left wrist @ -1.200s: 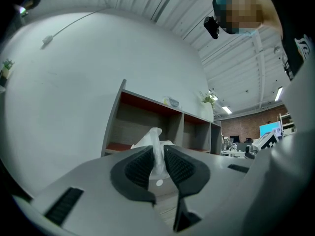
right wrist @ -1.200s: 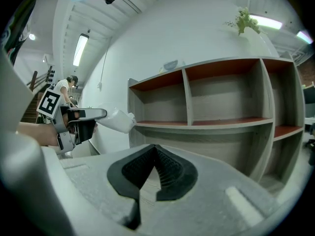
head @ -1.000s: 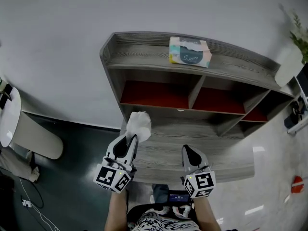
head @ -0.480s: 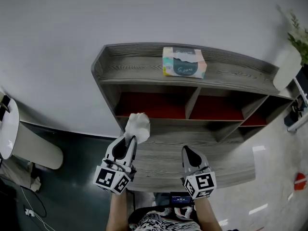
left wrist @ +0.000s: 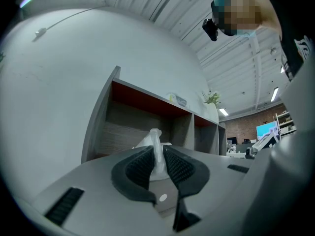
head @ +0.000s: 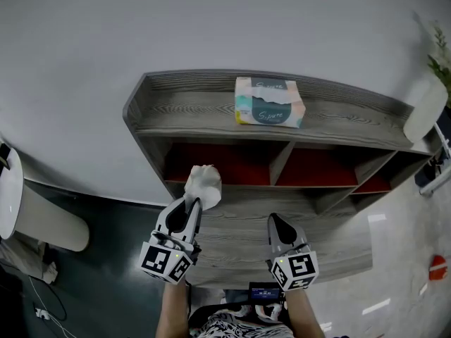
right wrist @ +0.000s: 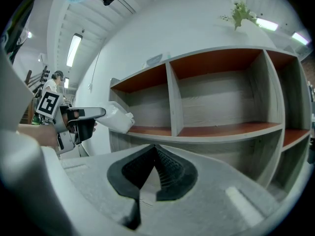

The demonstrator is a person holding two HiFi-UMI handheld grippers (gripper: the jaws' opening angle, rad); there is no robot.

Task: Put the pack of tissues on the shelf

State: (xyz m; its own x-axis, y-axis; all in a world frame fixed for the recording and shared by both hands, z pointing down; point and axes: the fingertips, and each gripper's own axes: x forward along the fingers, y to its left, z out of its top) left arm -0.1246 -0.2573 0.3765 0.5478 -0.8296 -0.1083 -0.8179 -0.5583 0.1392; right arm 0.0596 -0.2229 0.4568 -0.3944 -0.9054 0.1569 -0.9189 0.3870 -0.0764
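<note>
My left gripper [head: 192, 203] holds a white soft pack of tissues [head: 203, 183] by its near end, and its jaws are closing on it. The pack [left wrist: 155, 137] sticks up between the ribbed pads, in front of the left end of the grey wooden shelf unit [head: 183, 105] with red-lined compartments. In the right gripper view the pack [right wrist: 116, 118] hangs level with the middle board [right wrist: 221, 131], just off the left compartment. My right gripper [head: 275, 221] is shut and empty, held low before the lower board; its tips [right wrist: 156, 149] meet.
A printed tissue box [head: 269, 103] lies on the shelf's top board. A white vase with a green plant [head: 427, 104] stands at the top board's right end. A white rounded object [head: 13, 189] and cables sit on the dark floor at left.
In the head view the shelf top and the tissue box have slid down and left in the picture. Both grippers keep nearly the same place, the left still gripping the pack.
</note>
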